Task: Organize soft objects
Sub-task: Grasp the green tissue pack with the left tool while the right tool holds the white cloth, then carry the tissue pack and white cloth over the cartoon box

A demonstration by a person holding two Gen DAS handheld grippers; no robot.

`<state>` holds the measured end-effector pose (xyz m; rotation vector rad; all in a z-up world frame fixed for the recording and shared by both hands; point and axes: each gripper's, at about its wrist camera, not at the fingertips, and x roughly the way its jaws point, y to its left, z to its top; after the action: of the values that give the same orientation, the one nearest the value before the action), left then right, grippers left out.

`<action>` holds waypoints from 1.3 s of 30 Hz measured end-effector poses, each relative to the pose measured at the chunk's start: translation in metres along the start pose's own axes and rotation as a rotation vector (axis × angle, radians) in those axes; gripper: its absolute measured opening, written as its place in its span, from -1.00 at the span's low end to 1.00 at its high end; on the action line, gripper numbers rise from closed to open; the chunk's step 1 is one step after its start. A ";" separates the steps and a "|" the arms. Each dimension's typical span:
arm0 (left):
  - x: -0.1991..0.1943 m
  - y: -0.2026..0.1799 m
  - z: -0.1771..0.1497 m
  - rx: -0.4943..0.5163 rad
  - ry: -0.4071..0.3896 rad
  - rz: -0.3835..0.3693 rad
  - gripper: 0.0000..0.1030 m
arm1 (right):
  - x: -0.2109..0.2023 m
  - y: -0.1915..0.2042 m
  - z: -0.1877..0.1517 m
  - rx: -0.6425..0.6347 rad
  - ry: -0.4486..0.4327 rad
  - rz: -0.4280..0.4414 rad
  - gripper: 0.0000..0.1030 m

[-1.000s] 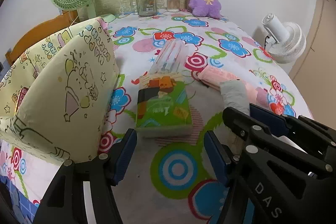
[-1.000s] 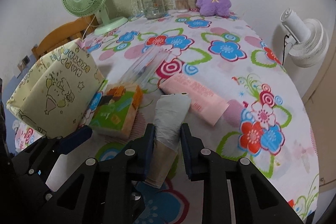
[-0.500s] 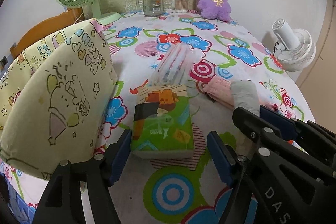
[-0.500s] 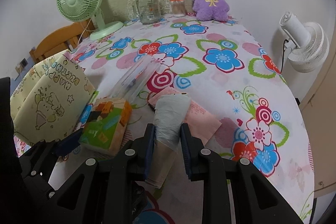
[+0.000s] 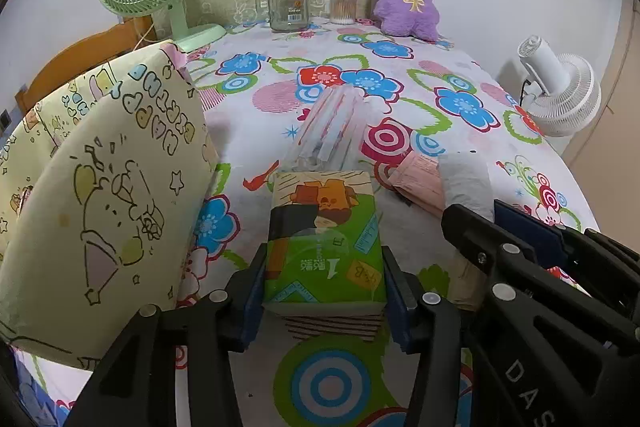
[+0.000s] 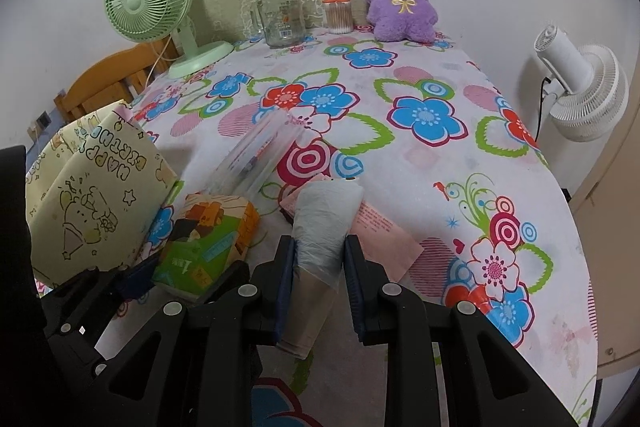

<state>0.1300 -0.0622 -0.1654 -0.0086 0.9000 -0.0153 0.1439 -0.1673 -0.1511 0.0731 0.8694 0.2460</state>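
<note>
I am closing my left tool (image 5: 323,297) on the green tissue pack (image 5: 322,247); its jaws have just been narrowing, and the pack is now sitting between the blue pads, which are meeting its long sides at the near end. The pack is lying flat on the table (image 5: 460,83), with the yellow gift bag (image 5: 100,195) just beside it at nine o'clock. My right tool (image 6: 319,269) is holding the grey plastic-wrapped roll (image 6: 326,223), pinched narrow around its middle, above the pink packet (image 6: 384,227) on the table.

To do this well, I am thinking the squeeze should be firm but gentle, since the pack is likely to dent and slip. I am planning to lift straight up before swinging toward the bag at nine o'clock, keeping clear of the clear straw packet (image 5: 332,125) at twelve o'clock. I am judging the bag's mouth floppy, so lowering slowly matters.
</note>
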 end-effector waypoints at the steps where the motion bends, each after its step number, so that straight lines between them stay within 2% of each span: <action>1: -0.001 0.000 0.000 0.000 -0.001 -0.002 0.00 | -0.001 0.000 0.000 0.000 -0.002 0.000 -0.46; 28: -0.073 -0.007 -0.003 0.026 -0.118 -0.009 -0.01 | -0.079 0.009 -0.005 0.006 -0.131 -0.018 -0.46; 39: -0.112 -0.008 0.001 0.049 -0.189 -0.011 -0.01 | -0.117 0.017 -0.003 0.004 -0.188 -0.028 -0.46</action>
<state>0.0609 -0.0680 -0.0768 0.0304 0.7100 -0.0465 0.0667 -0.1797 -0.0629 0.0863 0.6839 0.2074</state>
